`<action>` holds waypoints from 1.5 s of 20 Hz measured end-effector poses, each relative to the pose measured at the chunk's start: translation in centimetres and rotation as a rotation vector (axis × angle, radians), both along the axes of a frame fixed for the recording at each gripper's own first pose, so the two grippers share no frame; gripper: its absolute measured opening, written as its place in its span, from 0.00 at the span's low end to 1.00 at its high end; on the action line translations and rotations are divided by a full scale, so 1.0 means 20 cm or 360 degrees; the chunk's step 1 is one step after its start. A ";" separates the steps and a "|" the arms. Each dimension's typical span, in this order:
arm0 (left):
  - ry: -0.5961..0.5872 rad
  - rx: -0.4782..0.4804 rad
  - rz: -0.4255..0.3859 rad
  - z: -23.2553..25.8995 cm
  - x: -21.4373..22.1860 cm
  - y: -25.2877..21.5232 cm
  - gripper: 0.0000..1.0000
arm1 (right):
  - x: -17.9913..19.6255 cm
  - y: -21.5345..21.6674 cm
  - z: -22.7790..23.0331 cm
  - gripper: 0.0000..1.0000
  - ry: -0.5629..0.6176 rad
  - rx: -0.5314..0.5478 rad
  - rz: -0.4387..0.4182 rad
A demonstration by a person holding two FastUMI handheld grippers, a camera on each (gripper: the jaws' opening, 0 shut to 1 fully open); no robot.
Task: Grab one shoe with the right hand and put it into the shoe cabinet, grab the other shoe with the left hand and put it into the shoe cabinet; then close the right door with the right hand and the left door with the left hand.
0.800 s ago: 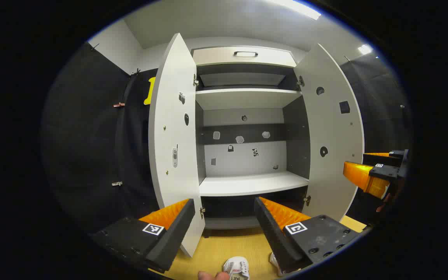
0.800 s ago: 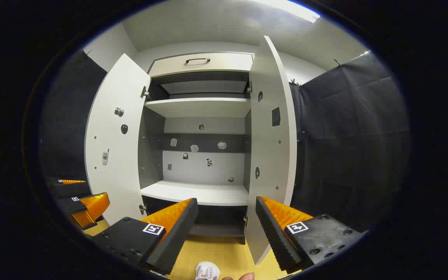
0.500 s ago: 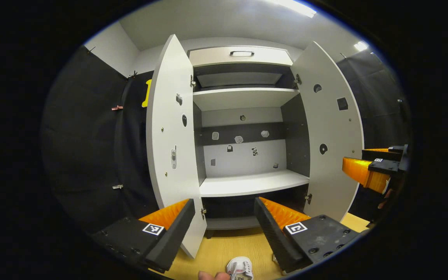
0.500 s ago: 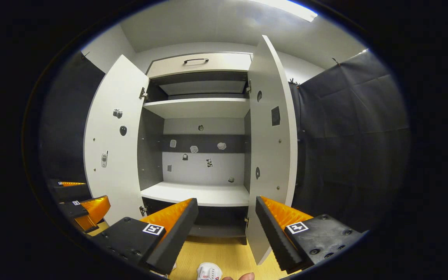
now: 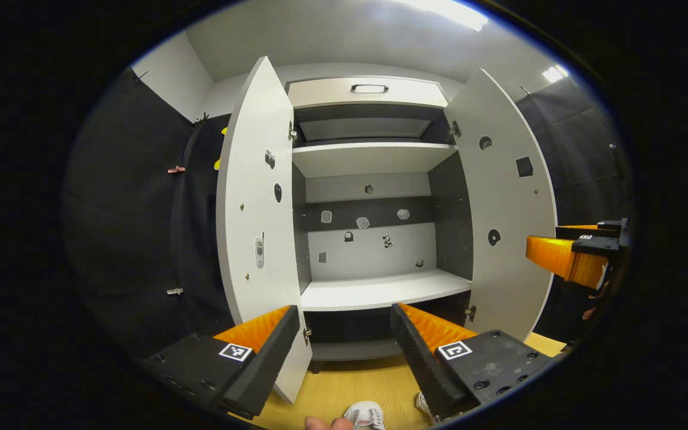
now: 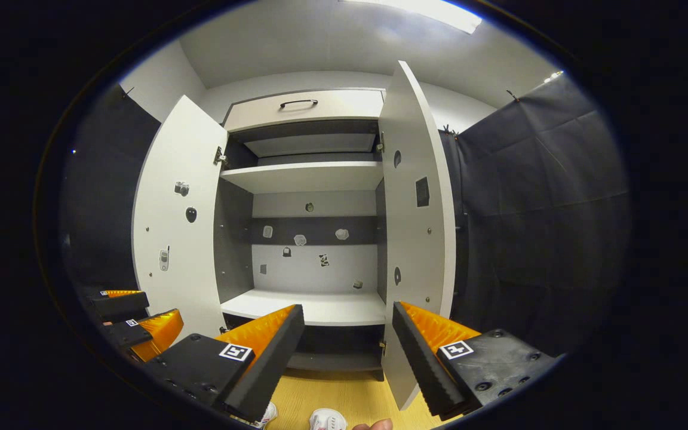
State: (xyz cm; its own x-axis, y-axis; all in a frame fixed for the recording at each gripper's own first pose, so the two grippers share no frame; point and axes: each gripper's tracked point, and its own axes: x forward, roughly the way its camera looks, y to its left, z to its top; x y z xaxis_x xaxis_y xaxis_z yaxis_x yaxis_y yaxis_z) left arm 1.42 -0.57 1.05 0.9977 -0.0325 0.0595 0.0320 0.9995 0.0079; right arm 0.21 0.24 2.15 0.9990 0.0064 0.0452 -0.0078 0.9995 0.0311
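Facing open cabinet doors (image 5: 254,197), both tools, left (image 5: 344,352) and right (image 6: 347,352), gape empty.

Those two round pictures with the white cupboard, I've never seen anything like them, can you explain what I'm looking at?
A person holds a two-finger gripper in each hand, each carrying a fisheye camera looking along its fingers. The left gripper and right gripper are both open and hold nothing. Ahead stands a tall white shoe cabinet with bare shelves; its left door and right door are swung open. On the yellow wooden floor below lie two white shoes, not yet picked up.
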 end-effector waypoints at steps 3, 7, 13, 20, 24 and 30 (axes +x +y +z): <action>-0.0001 -0.0008 -0.0003 -0.01 0.01 0.01 0.97 | 0.00 -0.02 -0.01 0.98 0.0019 0.0022 -0.0016; -0.0036 0.0012 0.0028 -0.01 0.00 0.06 0.97 | -0.03 0.00 -0.21 0.98 0.0194 0.0071 0.0022; -0.0058 0.0081 0.0077 -0.05 -0.05 0.15 0.96 | -0.20 0.13 -0.81 0.99 0.0614 0.0095 0.0136; -0.0010 0.0111 0.0131 -0.17 -0.08 0.22 0.96 | -0.47 0.35 -1.62 0.99 0.1133 0.0133 0.0240; 0.0040 0.0107 0.0152 -0.25 -0.10 0.24 0.96 | -0.54 0.40 -1.96 0.99 0.1341 0.0182 0.0216; 0.0089 0.0087 0.0181 -0.33 -0.09 0.30 0.96 | -0.48 0.38 -2.26 0.64 0.1438 0.0179 0.0072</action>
State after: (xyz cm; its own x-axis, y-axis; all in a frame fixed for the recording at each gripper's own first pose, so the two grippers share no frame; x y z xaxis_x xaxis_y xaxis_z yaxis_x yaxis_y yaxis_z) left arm -0.46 5.40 -5.64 0.9968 0.0795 0.0051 -0.0796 0.9948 0.0636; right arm -9.31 7.89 -43.14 0.6535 0.0893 -0.7516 0.0277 0.9895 0.1417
